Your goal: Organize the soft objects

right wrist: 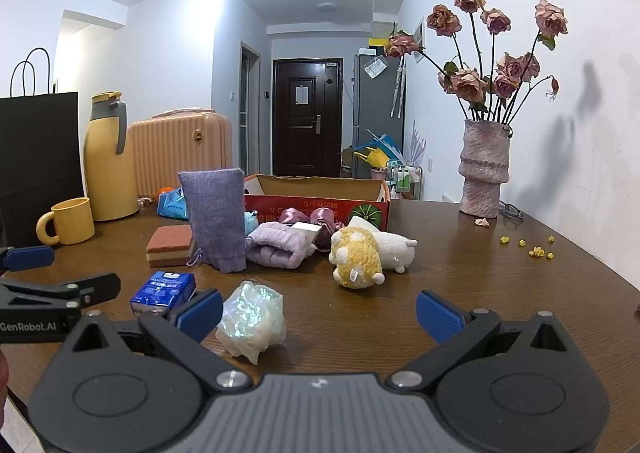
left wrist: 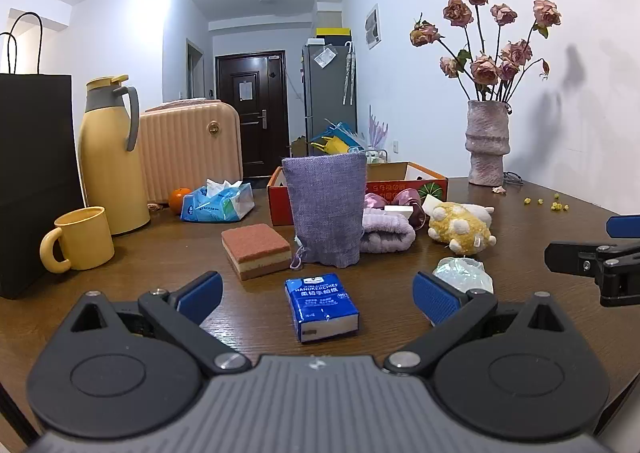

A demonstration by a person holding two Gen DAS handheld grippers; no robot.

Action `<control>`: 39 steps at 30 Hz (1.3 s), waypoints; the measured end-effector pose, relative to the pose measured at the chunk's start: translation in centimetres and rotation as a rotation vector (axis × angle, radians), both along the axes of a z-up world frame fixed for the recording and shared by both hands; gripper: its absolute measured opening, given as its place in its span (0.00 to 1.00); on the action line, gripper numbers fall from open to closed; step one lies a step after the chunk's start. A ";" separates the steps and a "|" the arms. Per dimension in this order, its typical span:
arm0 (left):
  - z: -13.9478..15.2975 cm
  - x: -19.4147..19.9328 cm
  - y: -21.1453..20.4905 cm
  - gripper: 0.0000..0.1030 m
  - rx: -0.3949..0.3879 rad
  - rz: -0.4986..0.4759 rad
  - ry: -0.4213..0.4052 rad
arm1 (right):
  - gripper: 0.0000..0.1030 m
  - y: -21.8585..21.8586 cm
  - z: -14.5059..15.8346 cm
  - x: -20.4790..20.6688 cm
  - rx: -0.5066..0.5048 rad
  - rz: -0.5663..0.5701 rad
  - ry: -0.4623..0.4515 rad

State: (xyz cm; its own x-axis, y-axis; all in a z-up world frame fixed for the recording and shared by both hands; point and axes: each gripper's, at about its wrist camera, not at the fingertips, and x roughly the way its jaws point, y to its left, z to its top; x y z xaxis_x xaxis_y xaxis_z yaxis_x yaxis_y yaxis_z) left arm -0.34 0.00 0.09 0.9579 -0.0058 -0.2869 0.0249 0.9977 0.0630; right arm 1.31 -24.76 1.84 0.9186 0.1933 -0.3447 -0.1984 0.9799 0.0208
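My left gripper (left wrist: 318, 293) is open and empty, its pads either side of a blue tissue pack (left wrist: 322, 307) on the brown table. Beyond stand a purple cloth pouch (left wrist: 326, 209), a layered sponge (left wrist: 256, 249), a lilac folded towel (left wrist: 386, 233) and a yellow plush toy (left wrist: 460, 231). My right gripper (right wrist: 320, 313) is open and empty, with a crinkled iridescent bag (right wrist: 252, 317) by its left pad. The plush (right wrist: 360, 257), towel (right wrist: 276, 245), pouch (right wrist: 216, 217), sponge (right wrist: 170, 243) and tissue pack (right wrist: 162, 289) lie ahead.
An open red cardboard box (right wrist: 316, 199) stands behind the soft things. A yellow mug (left wrist: 78, 239), yellow jug (left wrist: 110, 157), black bag (left wrist: 34, 181), tissue packet (left wrist: 218, 203) and orange (left wrist: 179, 198) are at the left. A vase of dried roses (right wrist: 484, 169) is at the right.
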 end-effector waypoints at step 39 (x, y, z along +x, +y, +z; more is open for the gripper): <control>0.0 0.0 0.0 1.00 -0.007 0.002 0.001 | 1.00 0.4 -0.1 0.0 -0.006 -0.001 0.002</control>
State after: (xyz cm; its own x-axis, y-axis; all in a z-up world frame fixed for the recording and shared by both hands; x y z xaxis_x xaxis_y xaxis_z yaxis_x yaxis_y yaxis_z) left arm -0.37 0.00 0.06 0.9578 -0.0062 -0.2875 0.0233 0.9981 0.0563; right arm 1.34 -24.32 1.71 0.9183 0.1900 -0.3472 -0.1970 0.9803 0.0153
